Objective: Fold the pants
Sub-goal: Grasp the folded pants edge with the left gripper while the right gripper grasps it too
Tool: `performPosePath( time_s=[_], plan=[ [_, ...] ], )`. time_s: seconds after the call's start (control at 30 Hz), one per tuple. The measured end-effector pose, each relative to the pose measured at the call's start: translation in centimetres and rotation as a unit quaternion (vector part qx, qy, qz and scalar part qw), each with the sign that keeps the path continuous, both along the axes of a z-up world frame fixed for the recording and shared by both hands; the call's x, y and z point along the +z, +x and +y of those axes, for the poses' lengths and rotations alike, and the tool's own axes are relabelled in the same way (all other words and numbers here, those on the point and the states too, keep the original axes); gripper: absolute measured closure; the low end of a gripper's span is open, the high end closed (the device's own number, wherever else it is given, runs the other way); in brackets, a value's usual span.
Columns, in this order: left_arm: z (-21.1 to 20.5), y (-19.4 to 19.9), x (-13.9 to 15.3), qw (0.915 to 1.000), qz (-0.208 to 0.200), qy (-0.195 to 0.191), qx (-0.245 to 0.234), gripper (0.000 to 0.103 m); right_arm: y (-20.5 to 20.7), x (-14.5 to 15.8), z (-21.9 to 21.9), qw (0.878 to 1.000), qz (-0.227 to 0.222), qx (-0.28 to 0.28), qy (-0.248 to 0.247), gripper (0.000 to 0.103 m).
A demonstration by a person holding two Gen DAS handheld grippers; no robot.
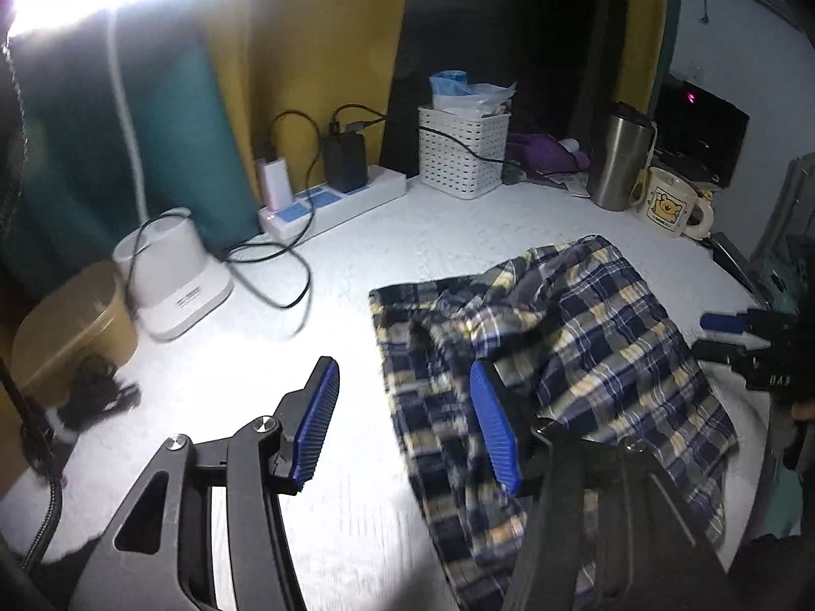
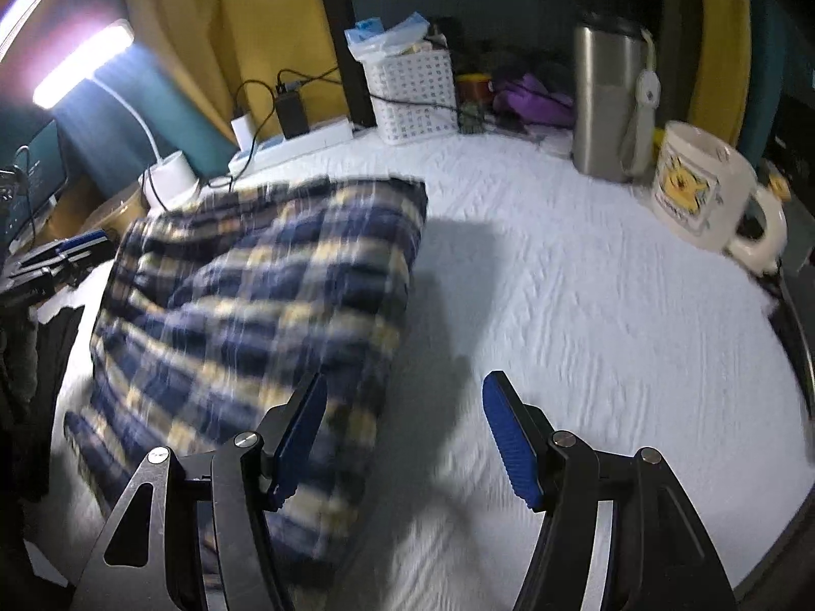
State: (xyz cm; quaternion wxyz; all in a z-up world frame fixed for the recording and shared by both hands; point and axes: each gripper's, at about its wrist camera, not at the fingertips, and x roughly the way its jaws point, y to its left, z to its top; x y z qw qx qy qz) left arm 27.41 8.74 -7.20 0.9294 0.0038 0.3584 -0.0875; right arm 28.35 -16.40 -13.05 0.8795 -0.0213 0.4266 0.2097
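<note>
left gripper (image 1: 405,410): fingers spread wide, empty, lower centre of frame, above the pants' left edge
right gripper (image 2: 405,430): fingers spread, empty, lower centre, over white table (image 2: 586,305)
plaid pants (image 1: 550,356): bunched on table, centre-right in left view

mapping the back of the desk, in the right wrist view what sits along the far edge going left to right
lamp base → power strip → white basket → purple cloth → steel tumbler → bear mug
</note>
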Motion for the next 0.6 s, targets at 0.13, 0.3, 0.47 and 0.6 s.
performPosePath(
  time_s=[0.13,0.3,0.47,0.6],
  plan=[
    [-1.2,1.3,-0.1,0.999,-0.018,0.016,-0.036,0.049,2.3,0.5,1.1,1.0,-0.009,0.015,0.007,0.037],
    [-2.6,2.8,-0.7,0.9962,-0.02,0.036,-0.077,0.049,5.8,0.1,2.1,0.999,-0.002,0.032,0.026,0.048],
    [-2.1,5.0,-2.5,0.9972,0.008,0.046,-0.058,0.07,8.8,-1.3,3.3,0.998,0.013,0.05,0.029,0.057],
    [-1.7,6.1,-3.1,0.9979,0.011,0.038,-0.052,0.071,10.3,-2.0,3.9,0.999,0.003,0.05,0.02,0.061]
  ],
)
